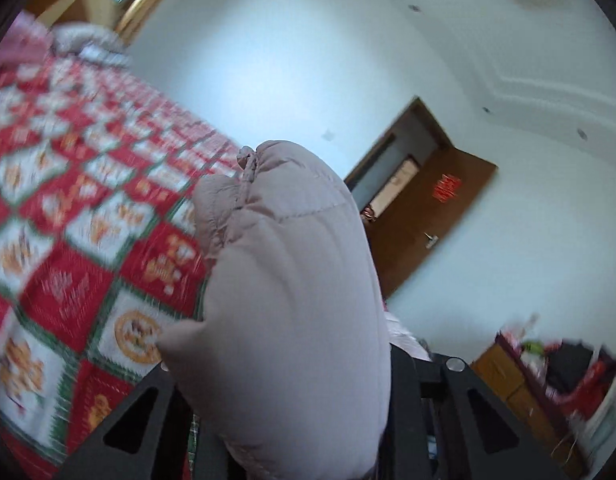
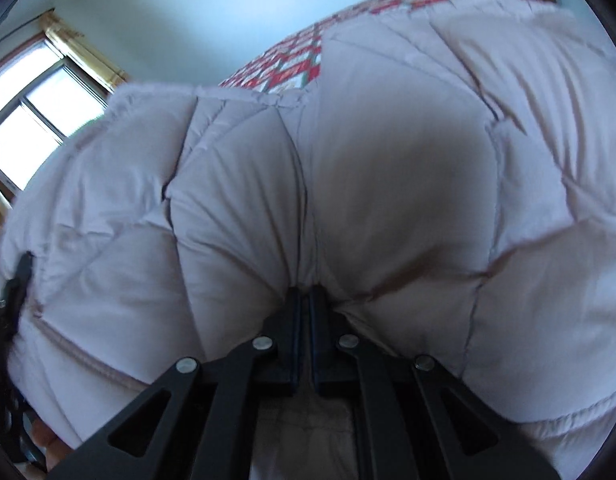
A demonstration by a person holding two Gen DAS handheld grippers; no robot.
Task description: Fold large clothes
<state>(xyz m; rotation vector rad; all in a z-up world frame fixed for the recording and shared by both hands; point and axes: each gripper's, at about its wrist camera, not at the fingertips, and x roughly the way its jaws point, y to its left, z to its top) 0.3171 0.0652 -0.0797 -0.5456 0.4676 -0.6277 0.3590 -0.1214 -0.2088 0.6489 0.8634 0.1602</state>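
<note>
Pale pink puffer jacket point(image 2: 347, 184) filled most of right wrist frame, patterned red quilt point(image 1: 68, 208) glimpsed upper centre there. Right gripper point(image 2: 306, 300) nearly closed, pinching a quilted seam at lower centre. Left gripper point(image 1: 292, 420) at bottom of its frame, padded sleeve-like end of the jacket bulging up centre between the arms; fingertips hidden, so grip width unclear. Door point(image 1: 423, 216) right of centre. Judged mid-lift: best kept taut, both grips level, laid flat on quilt before folding.
</note>
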